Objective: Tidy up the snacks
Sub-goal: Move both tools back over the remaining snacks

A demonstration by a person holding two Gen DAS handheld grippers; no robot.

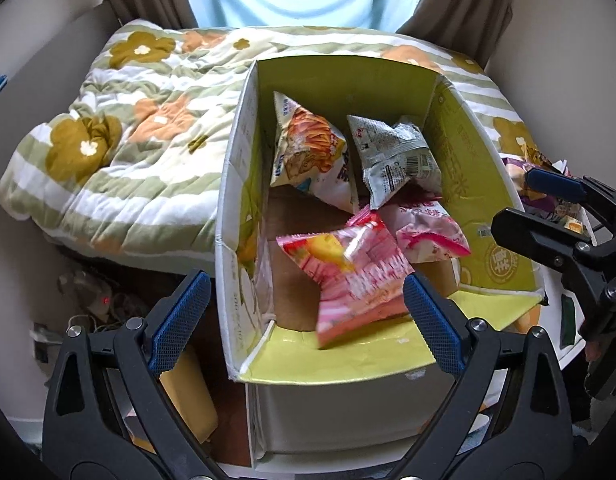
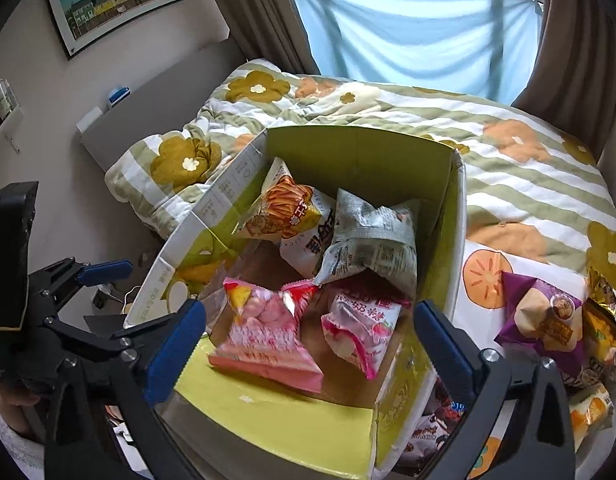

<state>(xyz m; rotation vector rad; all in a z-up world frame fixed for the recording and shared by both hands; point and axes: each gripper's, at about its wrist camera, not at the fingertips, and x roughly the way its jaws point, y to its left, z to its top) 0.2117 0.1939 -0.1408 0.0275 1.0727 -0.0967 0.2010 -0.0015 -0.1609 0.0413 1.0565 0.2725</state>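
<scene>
An open cardboard box (image 1: 339,80) (image 2: 347,148) with a yellow-green inside stands against the bed. In it lie an orange-and-white snack packet (image 1: 304,152) (image 2: 284,216), a grey packet (image 1: 399,156) (image 2: 371,240) and two pink packets. The nearer pink packet (image 1: 347,276) (image 2: 264,336) looks blurred in the left wrist view. The other pink packet (image 1: 427,228) (image 2: 363,328) lies beside it. My left gripper (image 1: 308,320) (image 2: 104,300) is open over the box's near left corner. My right gripper (image 2: 308,344) (image 1: 535,204) is open above the pink packets, touching nothing.
More packets lie on the bed to the right of the box: a purple packet (image 2: 543,320), yellow and orange packets (image 2: 599,340) and a dark packet (image 2: 431,432) by the box's near corner. A flowered quilt (image 1: 128,140) covers the bed. Cables (image 1: 92,304) lie on the floor at left.
</scene>
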